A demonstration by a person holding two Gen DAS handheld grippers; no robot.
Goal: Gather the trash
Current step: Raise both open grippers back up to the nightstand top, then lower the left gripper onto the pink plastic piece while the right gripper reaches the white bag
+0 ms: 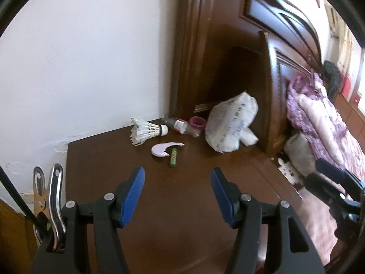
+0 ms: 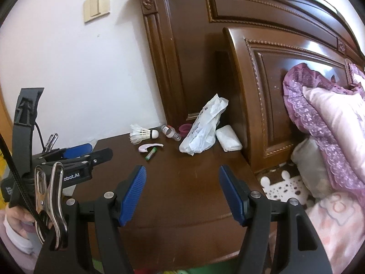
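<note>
Both tools hang over the near edge of the dark wooden table (image 2: 182, 182), the left tool (image 1: 177, 193) and the right tool (image 2: 182, 191) each with jaws standing wide apart and nothing between them. The trash lies at the far side by the headboard: a shuttlecock (image 2: 142, 134), a small bottle (image 2: 171, 132), a crumpled plastic bag (image 2: 200, 130), a green tube (image 1: 173, 157)

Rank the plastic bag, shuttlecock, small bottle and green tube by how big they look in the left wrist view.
1. plastic bag, clearly largest.
2. shuttlecock.
3. small bottle, close to the shuttlecock in length; their order is unsure.
4. green tube, smallest, though it lies slightly nearer the camera.
</note>
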